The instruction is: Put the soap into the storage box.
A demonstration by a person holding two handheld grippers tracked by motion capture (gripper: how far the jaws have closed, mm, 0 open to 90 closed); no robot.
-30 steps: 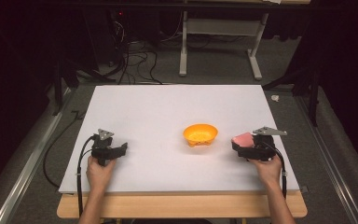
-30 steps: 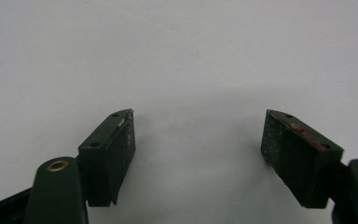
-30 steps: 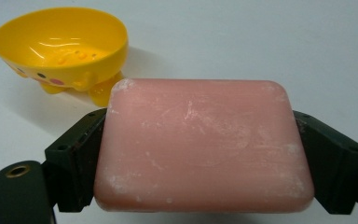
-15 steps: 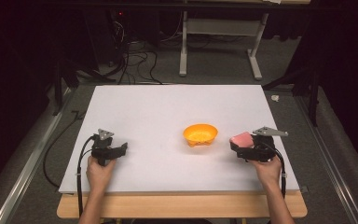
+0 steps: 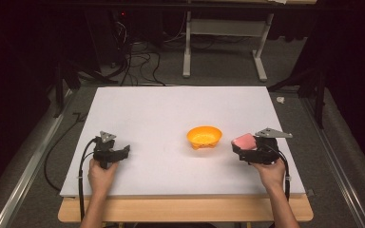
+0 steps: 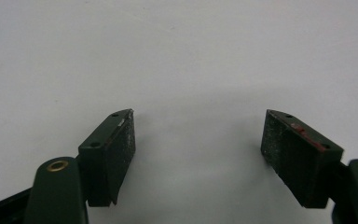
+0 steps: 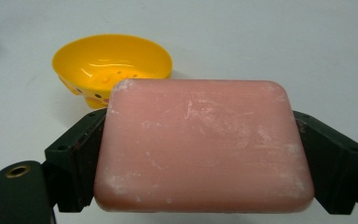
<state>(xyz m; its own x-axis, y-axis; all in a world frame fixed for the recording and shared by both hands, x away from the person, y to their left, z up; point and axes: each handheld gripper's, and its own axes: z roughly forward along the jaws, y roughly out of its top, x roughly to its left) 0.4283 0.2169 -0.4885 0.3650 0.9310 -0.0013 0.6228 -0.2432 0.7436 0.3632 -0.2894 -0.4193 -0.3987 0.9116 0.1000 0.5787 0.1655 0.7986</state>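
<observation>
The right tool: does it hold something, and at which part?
Yes. The right tool holds a pink soap bar, clamped by its two short ends between the jaws.

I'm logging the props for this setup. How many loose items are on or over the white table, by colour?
Orange: 1, the perforated bowl.
Pink: 1, the soap bar, clamped in the right gripper.
Total: 2.

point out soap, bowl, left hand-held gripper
soap point(image 7: 204, 144), right gripper view, middle of its top face
bowl point(image 5: 204, 136), high view, inside of the dish
left hand-held gripper point(image 6: 198, 135), left gripper view, gap midway between its open tips
</observation>
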